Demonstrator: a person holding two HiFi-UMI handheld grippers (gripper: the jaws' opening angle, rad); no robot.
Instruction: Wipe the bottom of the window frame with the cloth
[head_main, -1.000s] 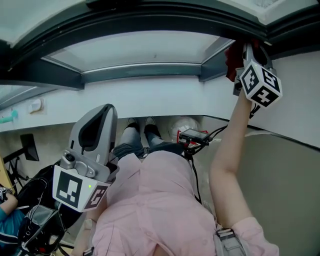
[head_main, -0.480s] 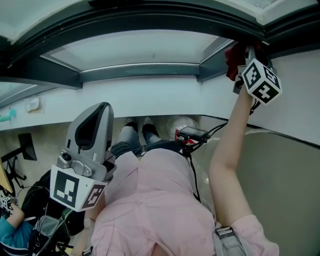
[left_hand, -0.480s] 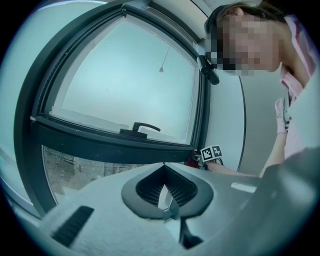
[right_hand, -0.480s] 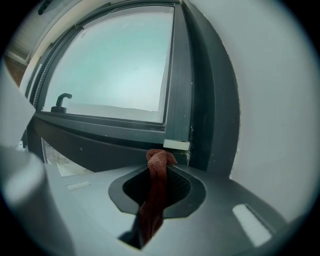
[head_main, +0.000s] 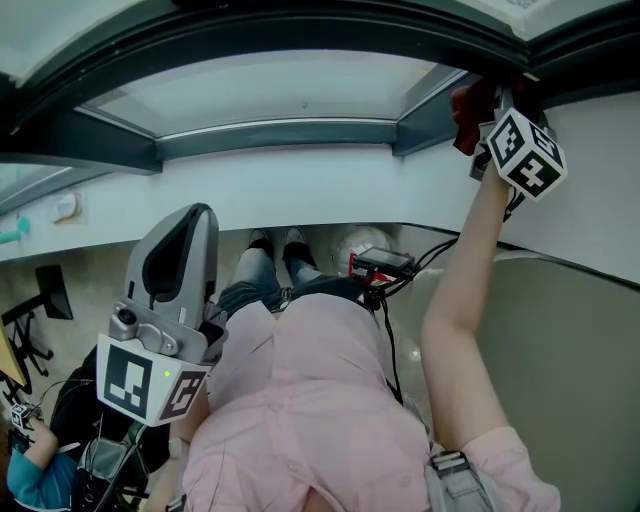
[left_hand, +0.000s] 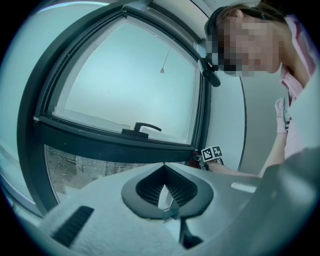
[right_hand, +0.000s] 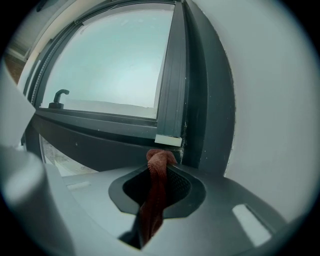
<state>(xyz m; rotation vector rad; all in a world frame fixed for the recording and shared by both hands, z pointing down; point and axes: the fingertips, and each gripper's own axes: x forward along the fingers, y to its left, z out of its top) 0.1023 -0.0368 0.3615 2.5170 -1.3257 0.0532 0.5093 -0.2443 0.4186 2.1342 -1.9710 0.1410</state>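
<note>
A red cloth (right_hand: 159, 172) is pinched in my right gripper (right_hand: 161, 161), which is shut on it. The cloth's bunched tip touches the dark window frame (right_hand: 100, 127) at the bottom right corner, just under a small white block (right_hand: 168, 140). In the head view the right gripper (head_main: 492, 98) is raised at the upper right with the cloth (head_main: 466, 108) against the frame (head_main: 290, 135). My left gripper (head_main: 186, 228) hangs low at the left, away from the window. Its jaws (left_hand: 164, 169) meet with nothing between them.
A black window handle (right_hand: 58, 95) sits on the sash, left of the cloth; it also shows in the left gripper view as the handle (left_hand: 142, 128). White wall (head_main: 600, 200) flanks the frame on the right. A black device with cables (head_main: 380, 267) hangs at the person's waist. Another person (head_main: 25, 465) sits lower left.
The right gripper with the cloth has crept slightly up and right along the frame corner. The left gripper has drifted a little left and down.
</note>
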